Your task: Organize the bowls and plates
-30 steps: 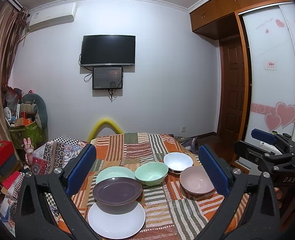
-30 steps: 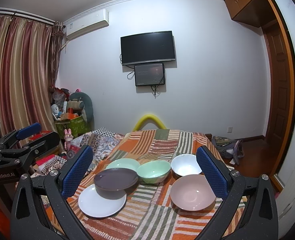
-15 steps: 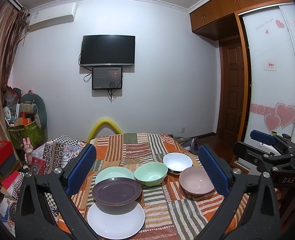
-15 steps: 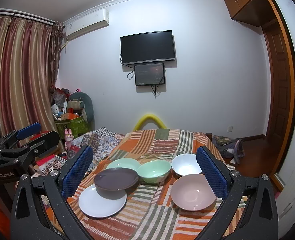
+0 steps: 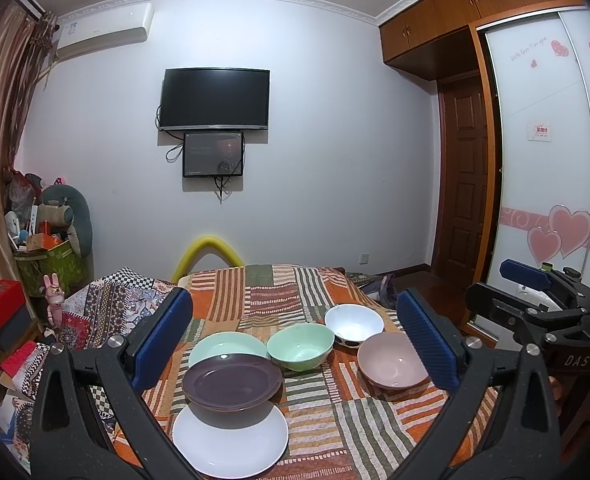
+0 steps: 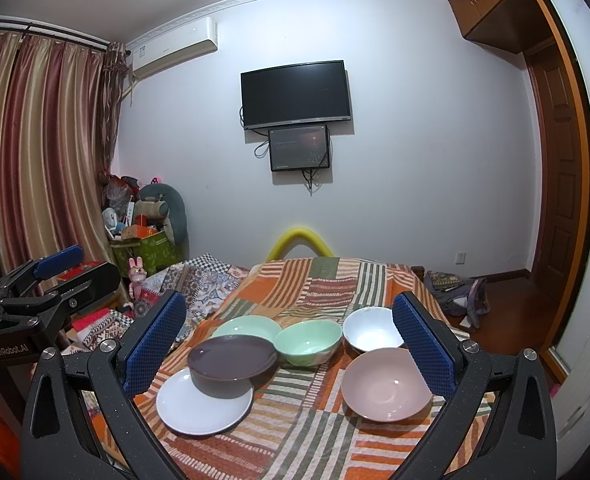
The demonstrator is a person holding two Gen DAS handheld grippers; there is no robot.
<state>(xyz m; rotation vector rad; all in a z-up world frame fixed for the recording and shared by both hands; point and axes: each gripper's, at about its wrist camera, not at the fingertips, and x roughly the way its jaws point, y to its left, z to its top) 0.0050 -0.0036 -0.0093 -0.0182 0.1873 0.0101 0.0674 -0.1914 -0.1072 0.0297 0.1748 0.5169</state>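
Both grippers hang wide apart and empty: the left gripper (image 5: 295,336) and the right gripper (image 6: 289,332) frame the crockery at lower centre of each view. The purple plate (image 5: 232,382) overlaps the white plate (image 5: 231,436); the green bowl (image 5: 300,345) nearly touches it. My worry: soft patchwork cloth (image 5: 359,432) could let nudged dishes slide and clink.

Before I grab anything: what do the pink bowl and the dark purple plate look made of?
Pink bowl: smooth and glossy, with small light glints inside, likely glazed ceramic or melamine. Dark purple plate: same hard look, softer sheen along its rim. The pictures can't settle ceramic versus plastic.
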